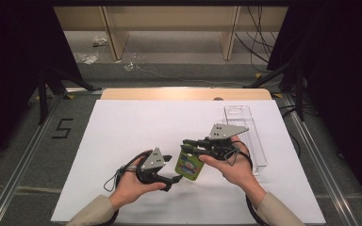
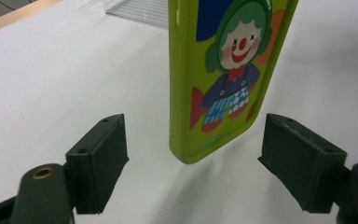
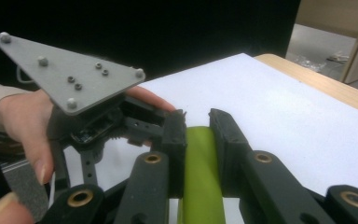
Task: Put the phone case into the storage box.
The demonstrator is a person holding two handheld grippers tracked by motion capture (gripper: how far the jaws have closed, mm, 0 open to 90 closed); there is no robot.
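A lime-green phone case (image 1: 189, 165) with a clown picture hangs upright above the white sheet, and my right gripper (image 1: 187, 144) is shut on its top edge. In the right gripper view the two jaws (image 3: 198, 122) pinch the case's green edge (image 3: 199, 172). My left gripper (image 1: 173, 169) is open just left of the case, one jaw on each side of its lower end. The left gripper view has the case (image 2: 223, 79) hanging between the spread pads (image 2: 98, 158) without touching either.
A white sheet (image 1: 132, 136) covers the table, with a wooden edge (image 1: 169, 93) at the back. A clear plastic tray (image 1: 247, 134) lies to the right of my right hand. Black stands and cables flank the table on the floor.
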